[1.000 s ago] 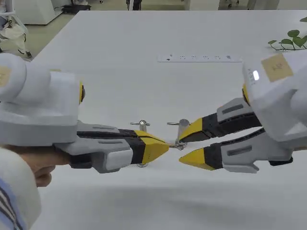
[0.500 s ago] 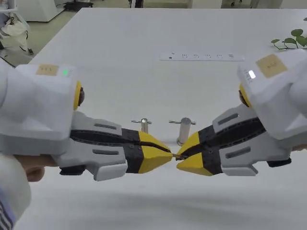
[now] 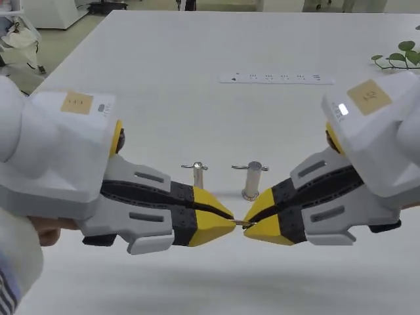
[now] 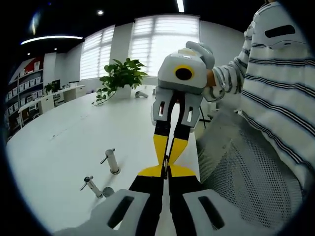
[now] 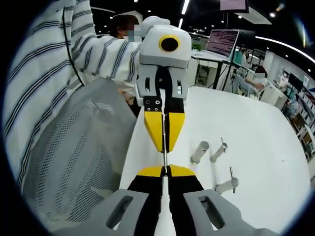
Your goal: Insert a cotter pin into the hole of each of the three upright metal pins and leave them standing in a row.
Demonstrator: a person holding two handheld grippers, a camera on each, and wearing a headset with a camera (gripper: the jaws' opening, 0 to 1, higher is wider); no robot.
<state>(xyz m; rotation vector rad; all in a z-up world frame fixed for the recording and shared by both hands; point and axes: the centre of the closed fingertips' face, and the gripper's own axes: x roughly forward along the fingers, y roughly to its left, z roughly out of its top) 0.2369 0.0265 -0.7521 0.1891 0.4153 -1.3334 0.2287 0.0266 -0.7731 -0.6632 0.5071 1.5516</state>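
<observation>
Left gripper (image 3: 230, 224) and right gripper (image 3: 247, 228) both clamped tip-to-tip on the cotter pin (image 5: 165, 157): I'd free one side only once the other grips it square and straight.

A wide white table (image 3: 197, 79) stretches far, with a power strip (image 3: 275, 79) lying on it and a leafy plant (image 3: 397, 56) at far right. Windows with blinds (image 4: 162, 42) glow under ceiling light strips (image 4: 51, 38). A grey mesh chair (image 5: 83, 142) stands near.

Left gripper (image 3: 230, 222) shell showing smooth plastic; pins (image 3: 252, 182) beyond its tips gleaming, bare metal; table (image 3: 197, 85) under them lying matt white.
</observation>
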